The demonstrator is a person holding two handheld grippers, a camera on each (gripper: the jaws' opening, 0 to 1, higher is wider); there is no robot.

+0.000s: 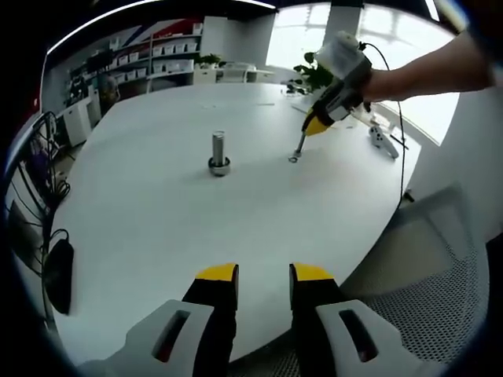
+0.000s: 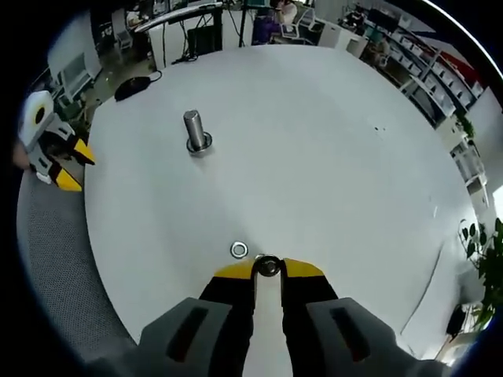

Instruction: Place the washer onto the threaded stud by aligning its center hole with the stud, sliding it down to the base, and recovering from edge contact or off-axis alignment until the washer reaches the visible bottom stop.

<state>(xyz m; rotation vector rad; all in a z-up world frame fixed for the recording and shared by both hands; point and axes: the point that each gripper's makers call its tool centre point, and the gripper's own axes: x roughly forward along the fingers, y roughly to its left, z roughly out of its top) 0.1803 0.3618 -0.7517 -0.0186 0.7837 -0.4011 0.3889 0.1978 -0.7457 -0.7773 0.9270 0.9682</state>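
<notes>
Washer pickup: easy to fumble from here

Washers first: in the right gripper view we've got one washer (image 2: 268, 266) pinched between the tips of the right gripper (image 2: 268, 268), jaws nearly closed on it, low over the table (image 2: 330, 149). A second washer (image 2: 239, 250) lies flat on the table just beside the tips. The stud (image 2: 195, 130) stands upright well away from both.

Our worry is the grip. It looks like a thin edge hold, so the washer could tilt or pop out on the way over, then land off-axis and catch on the stud's top instead of sliding to the base. Nudging the loose washer while lifting is another risk.

From the left gripper view we see the right gripper angled down to the table from outside, and the stud's base collar side-on. The left gripper (image 1: 263, 275) sits at the table edge, jaws apart, holding nothing. That view can't resolve the pinch itself
</notes>
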